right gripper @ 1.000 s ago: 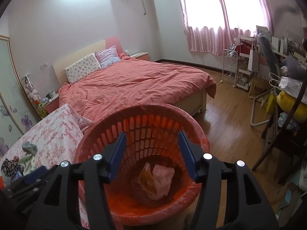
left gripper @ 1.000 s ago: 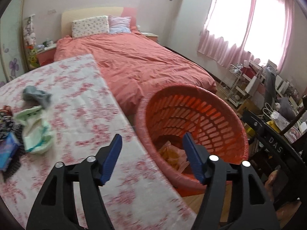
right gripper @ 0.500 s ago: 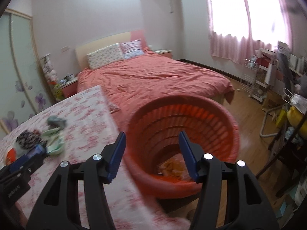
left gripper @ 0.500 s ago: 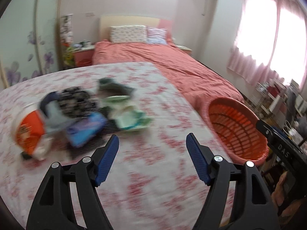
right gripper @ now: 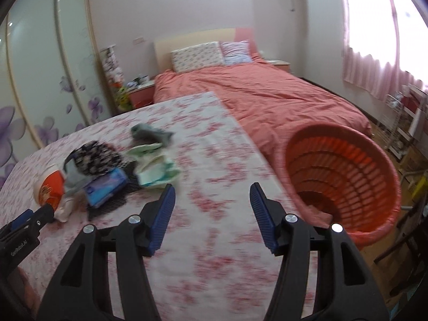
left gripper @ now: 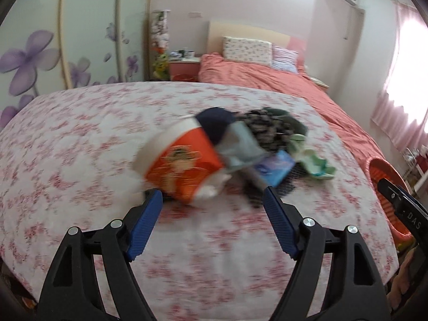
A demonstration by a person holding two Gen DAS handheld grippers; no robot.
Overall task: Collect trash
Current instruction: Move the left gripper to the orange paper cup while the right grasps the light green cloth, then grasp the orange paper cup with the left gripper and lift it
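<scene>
Your left gripper (left gripper: 212, 196) is spread wide w/ nothing between its blue pads, hanging low over the floral table (left gripper: 80, 147), right in front of the trash pile. Closest to it is an orange-and-white cup (left gripper: 184, 168) lying on its side, its near edge about level w/ the left fingertip; can't tell if they touch, the view is blurred. Behind the cup: a dark blue & grey wrapper (left gripper: 230, 139), a blue packet (left gripper: 275, 167), a black patterned bag (left gripper: 267, 128) and a pale green crumpled piece (left gripper: 313, 160), all bunched together on a black mesh sheet (left gripper: 291, 179).

Your right gripper (right gripper: 212, 194) is also wide open & empty, over the table's right part, btw the pile and the orange basket (right gripper: 374, 165). The basket stands off the table's right edge, beside the pink bed (right gripper: 267, 93); some pinkish stuff shows at its bottom, too dim to identify. From the right wrist view a grey-green wad (right gripper: 151, 133) lies at the far end of the pile, and the left gripper's tip sits just by the cup at lower left
</scene>
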